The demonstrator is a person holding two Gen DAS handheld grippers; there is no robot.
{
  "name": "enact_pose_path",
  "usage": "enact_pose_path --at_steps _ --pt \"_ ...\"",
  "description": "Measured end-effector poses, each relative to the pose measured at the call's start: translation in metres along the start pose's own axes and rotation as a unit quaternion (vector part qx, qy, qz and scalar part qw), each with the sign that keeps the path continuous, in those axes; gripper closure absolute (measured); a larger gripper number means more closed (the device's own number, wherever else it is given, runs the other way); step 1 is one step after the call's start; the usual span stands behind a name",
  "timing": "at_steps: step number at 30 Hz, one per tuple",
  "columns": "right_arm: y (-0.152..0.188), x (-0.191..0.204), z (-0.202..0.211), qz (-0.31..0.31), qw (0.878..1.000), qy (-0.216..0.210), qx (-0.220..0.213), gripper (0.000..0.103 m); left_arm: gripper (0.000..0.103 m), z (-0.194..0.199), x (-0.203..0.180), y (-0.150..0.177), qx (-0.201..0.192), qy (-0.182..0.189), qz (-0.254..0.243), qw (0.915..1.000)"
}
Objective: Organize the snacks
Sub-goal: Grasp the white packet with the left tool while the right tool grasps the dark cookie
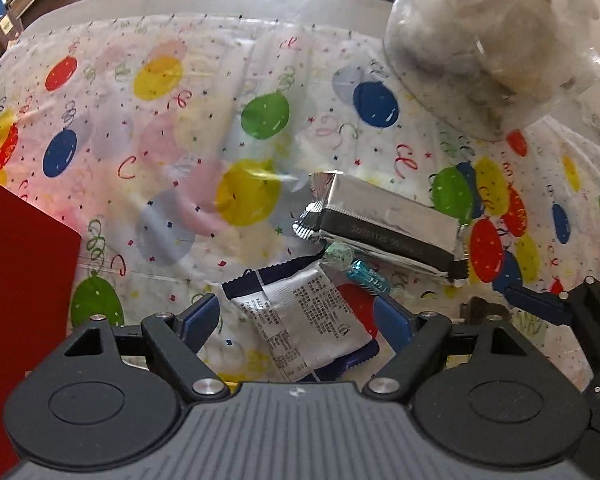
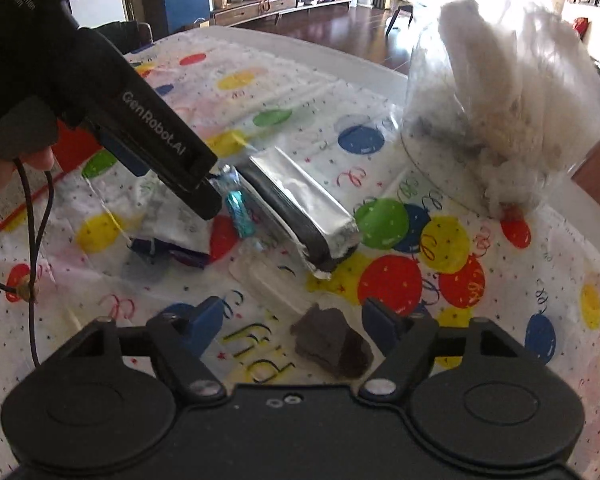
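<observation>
A small white snack packet with a dark blue edge lies printed side up on the balloon tablecloth, near the front of the table. The left gripper hangs over it with its blue pads spread wide on either side of the packet, not touching it as far as I can tell; it looks lined up to close on the packet next.

Just beyond the packet sits a little teal-wrapped candy, close against a long silver foil pack that lies slanted across the cloth. In the right wrist view the candy sits right at the nose of the left gripper, so it may get nudged if the gripper pushes further forward.

The right gripper is also open wide, low over the cloth, with a dark brown lump, perhaps chocolate, lying between its pads but nearer the right one. Nothing is held by either gripper.

Further off on the right, a clear plastic bag stuffed with something pale stands tall. A red box fills the near left edge, possibly where the snacks belong, though I cannot be sure. Loose clear film over the cloth could snag.
</observation>
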State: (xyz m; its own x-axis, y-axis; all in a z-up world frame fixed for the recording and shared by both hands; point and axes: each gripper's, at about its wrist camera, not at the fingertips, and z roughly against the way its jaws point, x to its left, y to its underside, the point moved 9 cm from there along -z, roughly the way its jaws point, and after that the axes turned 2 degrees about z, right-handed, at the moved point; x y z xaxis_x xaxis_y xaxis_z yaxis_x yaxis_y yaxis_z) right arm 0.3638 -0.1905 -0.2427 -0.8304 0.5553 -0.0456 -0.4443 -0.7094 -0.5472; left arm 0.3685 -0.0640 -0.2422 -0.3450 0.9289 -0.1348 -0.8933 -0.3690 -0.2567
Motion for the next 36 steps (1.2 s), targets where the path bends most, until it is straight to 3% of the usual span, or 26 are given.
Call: enact_pose_path --at_steps 12,16,19,27,36 --pt "0.008 -0.008 -0.012 0.012 1.0 0.013 -0.002 0.037 0.02 -0.017 -0.001 0.0 0.004 -0.028 0.009 0.9996" --pt "0.009 -0.005 -0.008 0.001 1.0 0.001 -0.005 0.058 0.031 -0.014 0.0 0.001 -0.009 -0.041 0.002 0.9991" --pt "0.011 -0.001 -0.005 0.001 1.0 0.011 -0.009 0.063 0.038 -0.011 0.002 0.004 -0.016 -0.04 -0.005 0.999" --pt "0.025 0.013 0.01 -0.046 0.998 0.041 -0.013 0.064 0.047 -0.002 0.012 0.015 -0.026 -0.004 -0.008 0.9996" --pt "0.041 0.028 0.039 -0.125 0.99 0.065 -0.016 0.064 0.049 0.018 0.028 0.04 -0.034 0.035 -0.019 0.9986"
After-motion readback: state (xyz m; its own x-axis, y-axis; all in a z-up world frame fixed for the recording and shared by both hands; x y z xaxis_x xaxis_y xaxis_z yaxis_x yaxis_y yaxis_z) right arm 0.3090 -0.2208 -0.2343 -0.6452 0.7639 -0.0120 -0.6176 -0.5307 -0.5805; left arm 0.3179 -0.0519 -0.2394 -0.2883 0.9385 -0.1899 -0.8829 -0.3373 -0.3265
